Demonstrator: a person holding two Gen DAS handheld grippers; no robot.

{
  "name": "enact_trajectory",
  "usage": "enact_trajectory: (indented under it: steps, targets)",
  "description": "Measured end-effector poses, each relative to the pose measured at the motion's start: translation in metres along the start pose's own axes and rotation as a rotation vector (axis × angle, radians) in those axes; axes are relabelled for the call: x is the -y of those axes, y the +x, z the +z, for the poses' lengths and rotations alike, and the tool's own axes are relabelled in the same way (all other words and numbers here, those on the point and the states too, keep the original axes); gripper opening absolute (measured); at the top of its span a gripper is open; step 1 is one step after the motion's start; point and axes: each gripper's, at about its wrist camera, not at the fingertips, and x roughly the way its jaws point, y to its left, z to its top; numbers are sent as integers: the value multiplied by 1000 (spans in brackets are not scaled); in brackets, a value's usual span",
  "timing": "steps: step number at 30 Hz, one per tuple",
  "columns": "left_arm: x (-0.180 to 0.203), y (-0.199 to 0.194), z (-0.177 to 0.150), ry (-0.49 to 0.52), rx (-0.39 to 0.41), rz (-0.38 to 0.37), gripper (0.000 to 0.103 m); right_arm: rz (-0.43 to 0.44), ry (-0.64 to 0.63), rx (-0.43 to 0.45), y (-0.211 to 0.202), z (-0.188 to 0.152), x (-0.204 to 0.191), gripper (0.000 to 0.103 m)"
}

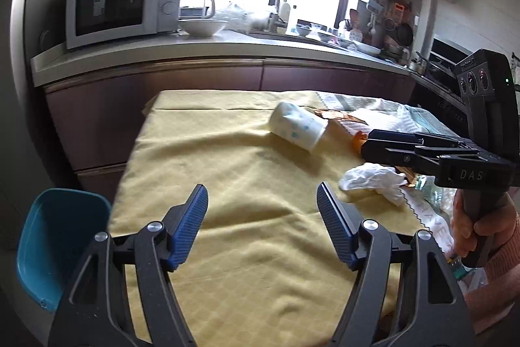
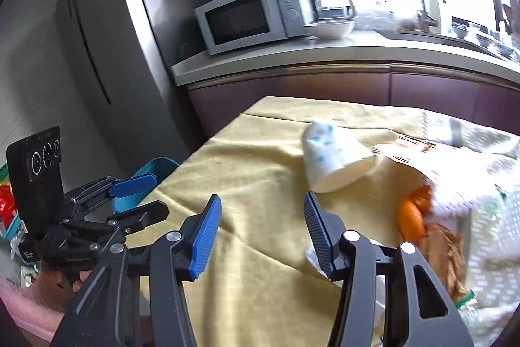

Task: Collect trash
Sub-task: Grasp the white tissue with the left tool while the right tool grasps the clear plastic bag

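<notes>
The white paper cup with blue dots [image 2: 331, 160] lies tipped over near the counter's far edge, mouth toward the right side; the right tool [image 2: 261, 233], wide and empty, is nearer than the left tool [image 1: 261, 223], also wide.

I see a dotted paper cup [image 1: 297, 125] tipped over mid-frame, a crumpled white tissue [image 1: 373, 181] right of center, and orange peel [image 2: 414, 213] at right.

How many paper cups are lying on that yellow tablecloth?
1: a white paper cup with blue dots, tipped on its side near the far middle. Others may hide under the wrappers at right.
</notes>
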Motion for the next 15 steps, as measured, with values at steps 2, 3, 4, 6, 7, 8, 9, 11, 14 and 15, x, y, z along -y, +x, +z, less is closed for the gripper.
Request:
enact_trajectory:
  steps: [2, 3, 4, 6, 7, 8, 9, 11, 14, 15]
  targets:
    - [23, 10, -1, 23, -18, -47, 69, -55, 33, 14, -15, -9, 20, 51]
    - [34, 15, -1, 37, -26, -67, 70, -81, 49, 20, -23, -13, 30, 51]
    - [42, 19, -1, 51, -32, -84, 70, -105, 62, 27, -30, -17, 40, 51]
    - [61, 30, -1, 79, -53, -125, 74, -160, 90, 37, -42, -24, 58, 51]
    - [70, 37, 0, 89, -64, -134, 74, -184, 103, 40, -47, -28, 66, 51]
    - [78, 45, 1, 98, -75, -143, 75, -207, 117, 42, -52, -31, 75, 51]
    - [85, 52, 2, 104, -84, -154, 75, -234, 133, 45, -57, -35, 84, 52]
    - [97, 65, 4, 116, -109, -168, 75, -258, 168, 40, -67, -46, 103, 53]
    - [110, 83, 6, 135, -133, -171, 77, -289, 199, 25, -76, -61, 118, 55]
    - [114, 89, 8, 138, -142, -174, 77, -291, 207, 19, -78, -67, 122, 56]
